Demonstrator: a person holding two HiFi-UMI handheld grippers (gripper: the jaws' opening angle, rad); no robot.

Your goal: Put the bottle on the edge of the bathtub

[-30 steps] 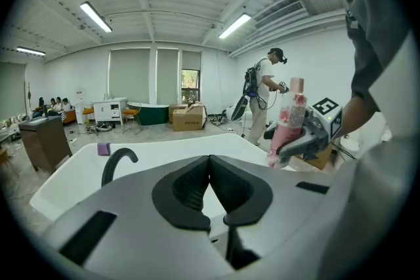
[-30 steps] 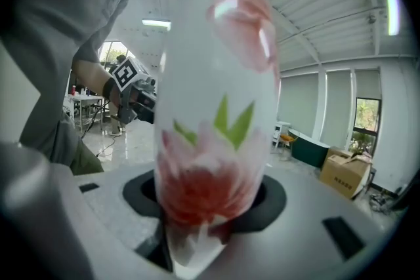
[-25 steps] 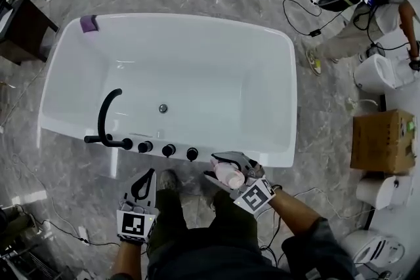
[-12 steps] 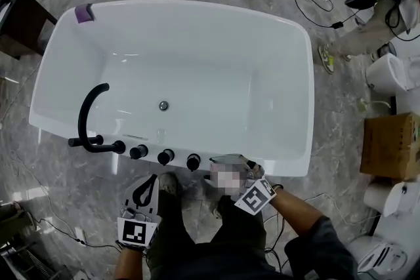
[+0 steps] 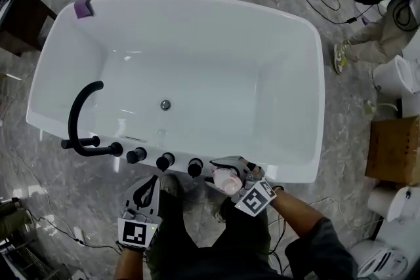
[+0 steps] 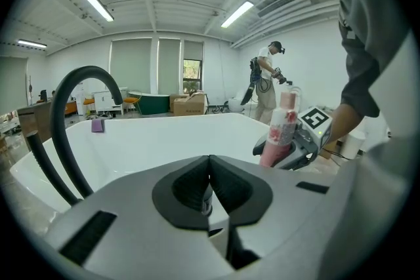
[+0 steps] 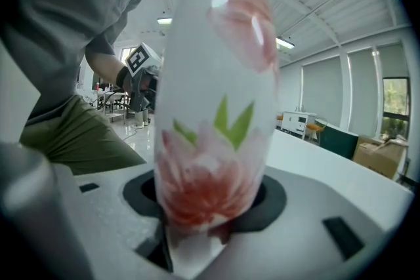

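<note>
The bottle [image 5: 228,180] is white with a pink flower print and a pale cap. My right gripper [image 5: 226,171] is shut on it and holds it upright, just at the near rim of the white bathtub [image 5: 289,170], to the right of the knobs. In the right gripper view the bottle [image 7: 213,108] fills the middle, and the right gripper [image 7: 210,210] clamps its lower part. From the left gripper view the bottle [image 6: 279,128] stands up out of the right gripper [image 6: 296,146]. My left gripper [image 5: 147,183] hangs shut and empty below the tub's near side, its pads [image 6: 197,188] pressed together.
A black arched faucet [image 5: 82,121] and three black knobs [image 5: 164,159] sit on the tub's near rim at the left. A purple object [image 5: 83,8] lies on the far left corner. A cardboard box [image 5: 394,151], toilets [image 5: 397,79], cables and another person [image 5: 377,29] are at the right.
The head view has shifted over the tub, so the near rim now lies closer to the bottle in my right gripper. The left gripper has hardly moved.
</note>
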